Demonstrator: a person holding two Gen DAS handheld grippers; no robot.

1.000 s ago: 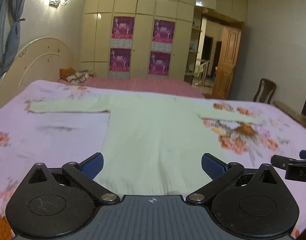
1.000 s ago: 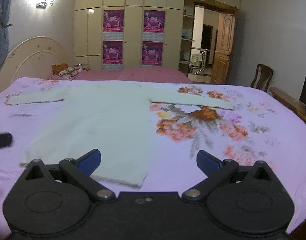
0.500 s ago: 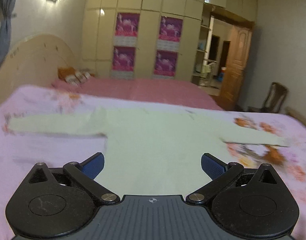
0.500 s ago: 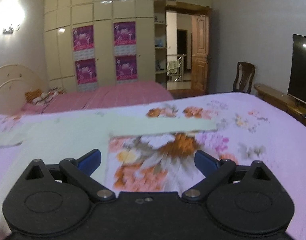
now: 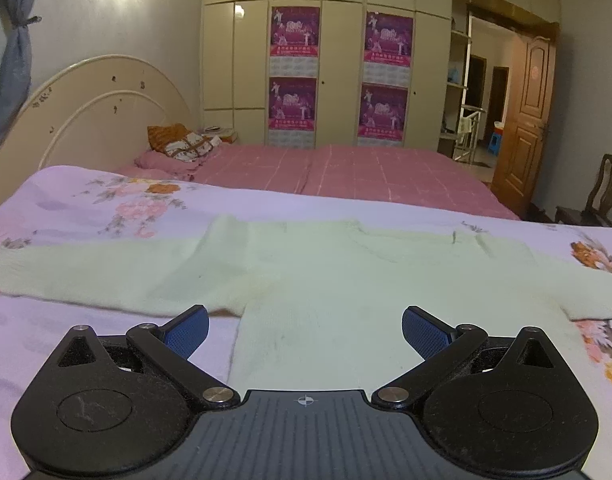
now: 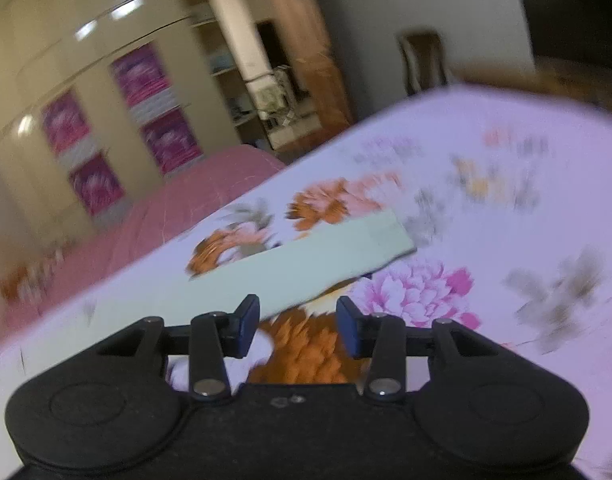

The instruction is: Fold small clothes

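Note:
A pale green long-sleeved sweater (image 5: 346,280) lies flat on the floral bedspread (image 5: 106,208), sleeves spread to both sides. My left gripper (image 5: 304,328) hovers wide open over the sweater's body near the left armpit, with nothing between its blue pads. In the tilted, blurred right wrist view the sweater's right sleeve (image 6: 318,264) runs diagonally across the bedspread (image 6: 506,200), cuff at the upper right. My right gripper (image 6: 298,324) sits just short of the sleeve's lower edge; its jaws are closing, half apart, and no cloth is between them.
A second bed with a pink cover (image 5: 346,172) and pillows (image 5: 178,144) lies beyond, with a cream headboard (image 5: 86,112) at the left. Wardrobes with posters (image 5: 294,76), a wooden door (image 5: 522,120) and a chair (image 5: 602,192) stand at the back.
Both grippers moved up the bed from the sweater's hem toward its shoulders and sleeves. The right gripper rolled, swung out to the right sleeve, and narrowed its jaws.

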